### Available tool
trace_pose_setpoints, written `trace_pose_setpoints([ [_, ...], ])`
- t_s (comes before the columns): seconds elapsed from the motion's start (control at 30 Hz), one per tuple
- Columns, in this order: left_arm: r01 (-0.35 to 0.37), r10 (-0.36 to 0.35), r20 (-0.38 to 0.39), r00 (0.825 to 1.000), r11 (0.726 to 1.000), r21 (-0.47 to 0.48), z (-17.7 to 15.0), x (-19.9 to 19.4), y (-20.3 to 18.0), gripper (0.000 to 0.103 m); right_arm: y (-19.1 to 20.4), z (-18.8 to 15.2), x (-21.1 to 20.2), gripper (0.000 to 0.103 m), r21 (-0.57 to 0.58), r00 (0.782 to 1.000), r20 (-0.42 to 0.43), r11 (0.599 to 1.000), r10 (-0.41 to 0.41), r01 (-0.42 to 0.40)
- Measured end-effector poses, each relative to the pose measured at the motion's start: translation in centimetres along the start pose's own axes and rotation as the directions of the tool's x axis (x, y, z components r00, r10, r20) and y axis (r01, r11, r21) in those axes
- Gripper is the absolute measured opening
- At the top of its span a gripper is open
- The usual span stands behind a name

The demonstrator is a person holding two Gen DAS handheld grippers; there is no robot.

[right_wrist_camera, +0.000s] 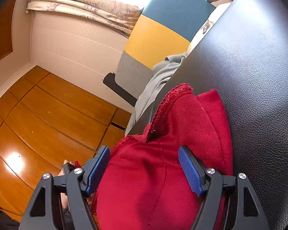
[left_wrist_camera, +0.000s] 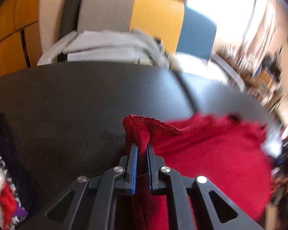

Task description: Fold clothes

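Note:
A red knitted garment [left_wrist_camera: 211, 149] lies on a black leather surface [left_wrist_camera: 76, 105]. My left gripper [left_wrist_camera: 142, 147] is shut on a bunched corner of the garment's frayed edge, which sticks up between the blue pads [left_wrist_camera: 134, 164]. In the right wrist view the red garment [right_wrist_camera: 153, 172] fills the space between my right gripper's fingers; that gripper [right_wrist_camera: 144, 151] stands wide open above the cloth, blue pads [right_wrist_camera: 190, 170] apart. The garment's hem [right_wrist_camera: 174, 97] curls up on the black surface [right_wrist_camera: 249, 76].
Folded grey clothes [left_wrist_camera: 109, 46] lie behind the black surface, in front of a grey, yellow and blue panel [left_wrist_camera: 153, 17]. A patterned pile [left_wrist_camera: 2, 172] lies at the left edge. Wooden floor [right_wrist_camera: 48, 118], curtain [right_wrist_camera: 82, 2] and a person's hand [right_wrist_camera: 67, 168] show on the right view.

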State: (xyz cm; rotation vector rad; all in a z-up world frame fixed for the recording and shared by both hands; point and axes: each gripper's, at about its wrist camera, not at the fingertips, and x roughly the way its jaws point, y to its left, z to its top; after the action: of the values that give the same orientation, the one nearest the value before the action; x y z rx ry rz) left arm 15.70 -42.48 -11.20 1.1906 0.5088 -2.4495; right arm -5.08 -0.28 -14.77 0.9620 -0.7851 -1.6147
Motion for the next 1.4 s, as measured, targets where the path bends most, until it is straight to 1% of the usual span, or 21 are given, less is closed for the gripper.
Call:
trace_pose_setpoints([
  [0.07, -0.014, 0.014, -0.01, 1.0, 1.0, -0.008, -0.3, 1.1, -0.4, 0.007, 0.0, 0.0, 0.0, 0.075, -0.003, 1.0, 0.0, 1.0, -0.004, 0.004],
  [0.13, 0.016, -0.015, 0.015, 1.0, 0.998, -0.055, -0.2, 0.3, -0.1, 0.008, 0.0, 0.0, -0.1, 0.075, -0.004, 1.0, 0.001, 1.0, -0.006, 0.006],
  [0.2, 0.054, -0.05, 0.046, 0.998, 0.992, -0.111, -0.7, -1.1, 0.9, 0.013, 0.0, 0.0, -0.1, 0.075, -0.002, 1.0, 0.002, 1.0, -0.005, 0.005],
  [0.3, 0.077, -0.062, 0.091, 0.994, 0.982, -0.173, -2.6, -4.7, 2.3, 0.015, 0.1, 0.0, -0.1, 0.075, -0.002, 1.0, 0.002, 1.0, -0.002, 0.002],
  [0.4, 0.158, -0.143, 0.094, 0.985, 0.969, -0.192, -5.5, -7.0, 2.9, 0.02, 0.0, 0.0, -0.1, 0.075, 0.0, 1.0, 0.005, 1.0, 0.002, -0.002],
  [0.53, 0.277, -0.265, 0.086, 0.96, 0.939, -0.205, -9.4, -9.2, 3.3, 0.027, -0.1, -0.1, -0.2, 0.075, 0.002, 1.0, 0.007, 1.0, 0.006, -0.006],
  [0.67, 0.388, -0.38, 0.079, 0.922, 0.896, -0.218, -13.1, -11.3, 3.6, 0.031, 0.0, -0.1, -0.1, 0.075, -0.002, 1.0, 0.007, 1.0, -0.001, 0.001],
  [0.73, 0.418, -0.412, 0.073, 0.908, 0.88, -0.225, -13.8, -10.8, 3.2, 0.035, 0.1, -0.1, -0.1, 0.075, -0.005, 1.0, 0.007, 1.0, -0.005, 0.005],
  [0.83, 0.45, -0.442, 0.092, 0.892, 0.857, -0.251, -14.1, -9.9, 3.1, 0.035, 0.2, -0.1, -0.1, 0.075, -0.009, 1.0, 0.006, 1.0, -0.011, 0.011],
  [0.87, 0.454, -0.446, 0.094, 0.89, 0.852, -0.261, -14.2, -9.6, 3.1, 0.036, 0.2, -0.1, -0.1, 0.075, -0.011, 1.0, 0.005, 1.0, -0.013, 0.013],
  [0.9, 0.441, -0.434, 0.087, 0.897, 0.857, -0.268, -14.4, -9.4, 3.2, 0.036, 0.2, -0.1, -0.1, 0.075, -0.013, 1.0, 0.005, 1.0, -0.016, 0.016],
  [0.93, 0.415, -0.41, 0.079, 0.909, 0.867, -0.275, -14.5, -9.2, 3.3, 0.036, 0.3, -0.1, -0.1, 0.075, -0.015, 1.0, 0.004, 1.0, -0.018, 0.018],
  [0.97, 0.373, -0.368, 0.074, 0.927, 0.884, -0.283, -14.6, -9.0, 3.5, 0.036, 0.3, -0.2, -0.1, 0.075, -0.017, 1.0, 0.003, 1.0, -0.021, 0.021],
  [1.0, 0.37, -0.362, 0.085, 0.928, 0.88, -0.297, -14.7, -9.2, 3.8, 0.036, 0.3, -0.1, -0.1, 0.075, -0.019, 1.0, 0.003, 1.0, -0.022, 0.022],
  [1.07, 0.424, -0.412, 0.106, 0.905, 0.849, -0.316, -14.9, -9.5, 4.5, 0.036, 0.3, -0.1, -0.1, 0.075, -0.022, 1.0, 0.003, 0.999, -0.026, 0.026],
  [1.13, 0.474, -0.474, 0.072, 0.878, 0.834, -0.284, -14.9, -9.2, 4.2, 0.038, 0.4, -0.1, -0.1, 0.075, -0.027, 1.0, 0.003, 0.999, -0.031, 0.031],
  [1.17, 0.49, -0.495, 0.049, 0.867, 0.83, -0.266, -15.0, -9.0, 3.8, 0.038, 0.4, -0.1, -0.1, 0.075, -0.027, 0.999, 0.003, 0.999, -0.032, 0.032],
  [1.27, 0.506, -0.524, -0.029, 0.851, 0.833, -0.222, -15.1, -7.8, 2.4, 0.037, 0.4, -0.1, -0.1, 0.075, -0.029, 0.999, 0.003, 0.999, -0.033, 0.033],
  [1.3, 0.507, -0.526, -0.029, 0.85, 0.832, -0.224, -15.0, -7.6, 2.3, 0.026, 0.3, -0.1, -0.1, 0.075, -0.03, 0.999, 0.003, 0.999, -0.035, 0.035],
  [1.33, 0.512, -0.529, -0.02, 0.848, 0.829, -0.225, -15.0, -7.8, 2.2, 0.009, 0.4, -0.1, -0.1, 0.075, -0.031, 0.999, 0.003, 0.999, -0.037, 0.037],
  [1.4, 0.536, -0.541, 0.043, 0.84, 0.815, -0.22, -14.6, -9.2, 2.5, 0.008, 0.4, 0.0, -0.1, 0.075, -0.033, 0.999, 0.002, 0.999, -0.04, 0.04],
])
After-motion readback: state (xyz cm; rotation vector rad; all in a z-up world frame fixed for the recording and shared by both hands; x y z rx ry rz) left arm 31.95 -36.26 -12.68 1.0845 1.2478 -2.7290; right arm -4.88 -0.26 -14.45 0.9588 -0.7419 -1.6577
